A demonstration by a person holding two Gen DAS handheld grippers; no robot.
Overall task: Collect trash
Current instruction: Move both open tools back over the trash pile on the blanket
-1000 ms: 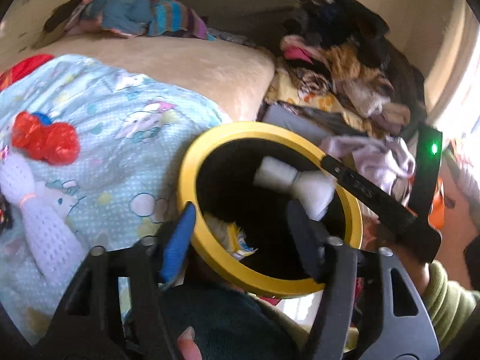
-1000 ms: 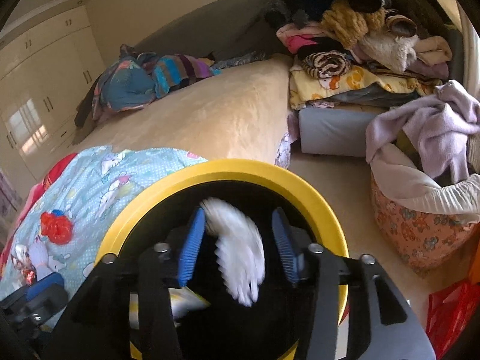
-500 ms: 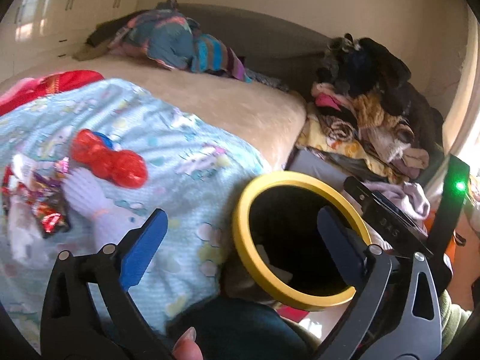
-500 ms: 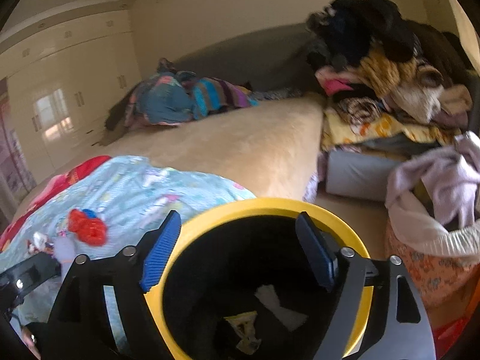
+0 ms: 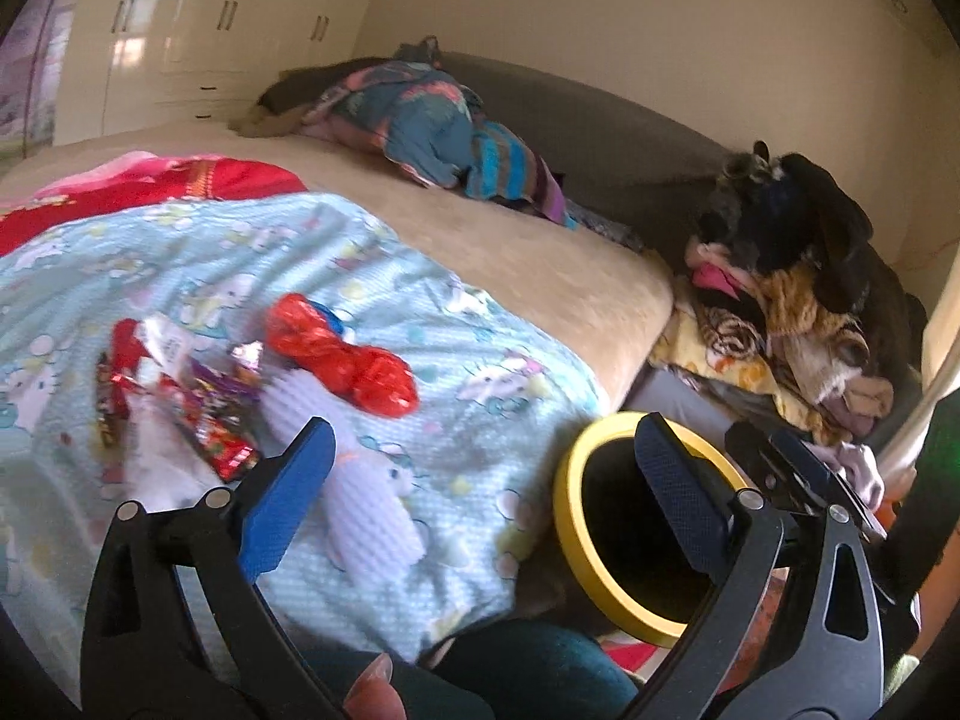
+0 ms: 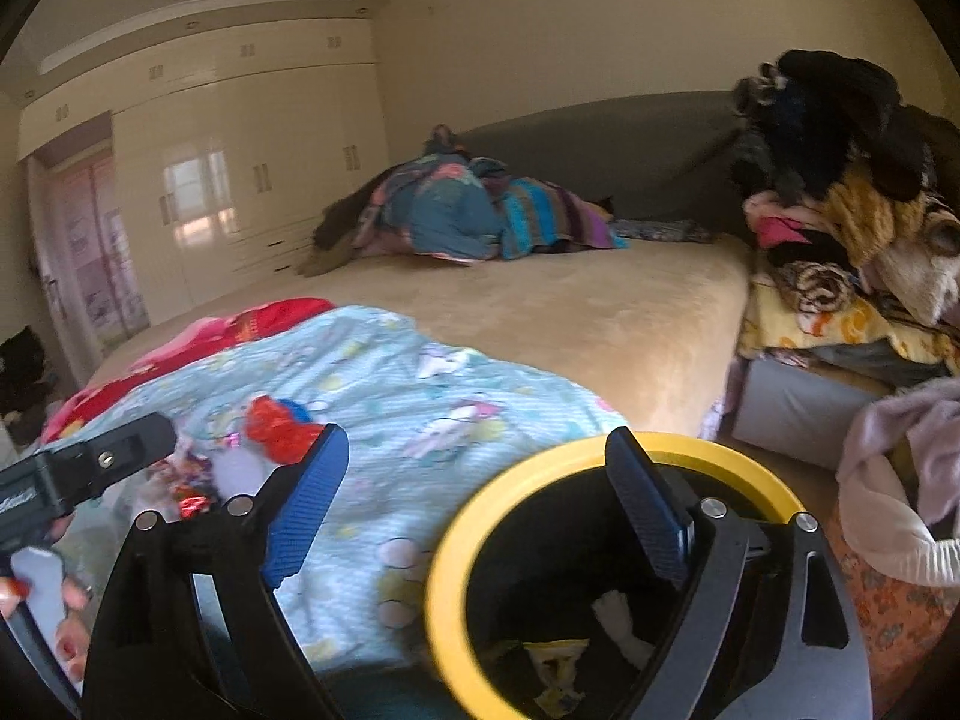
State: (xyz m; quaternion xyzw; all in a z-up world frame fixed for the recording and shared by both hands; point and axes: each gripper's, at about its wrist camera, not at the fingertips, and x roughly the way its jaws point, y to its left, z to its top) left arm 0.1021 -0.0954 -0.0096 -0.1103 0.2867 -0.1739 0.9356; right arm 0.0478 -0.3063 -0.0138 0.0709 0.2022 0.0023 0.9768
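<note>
Both grippers empty. Left gripper (image 5: 474, 480) spread wide, nothing between the pads. Right gripper (image 6: 480, 498) jaws opening, nothing between them either; it sits over the yellow-rimmed bin (image 6: 456, 528).

Trash: bin already holds white paper and a yellowish wrapper (image 6: 558, 660) at the bottom. Left to collect, on the light-blue blanket (image 5: 420, 324): shiny snack wrappers (image 5: 210, 414), a red crumpled bag (image 5: 348, 360), and a white knitted thing (image 5: 360, 510) beside them. It's blurred, so I can't tell whether it's trash or a toy.

Risks:
- Pads pinch blanket along with a wrapper, since the foil lies flat on soft, wrinkled fabric. Pulling then drags the whole pile.
- Wrappers overlap, so grabbing one probably flicks the neighbours around.
- Bin stands against the bed edge, at the person's knee (image 5: 528, 678); a low swing back could clip the rim and tip it.
- Both grippers are close together over the bin, so there's collision risk if they cross.

Room: the beige bed (image 5: 540, 258) beyond the blanket is open. Clothes pile (image 5: 780, 312) crowds the right side. Approach the trash from above.
</note>
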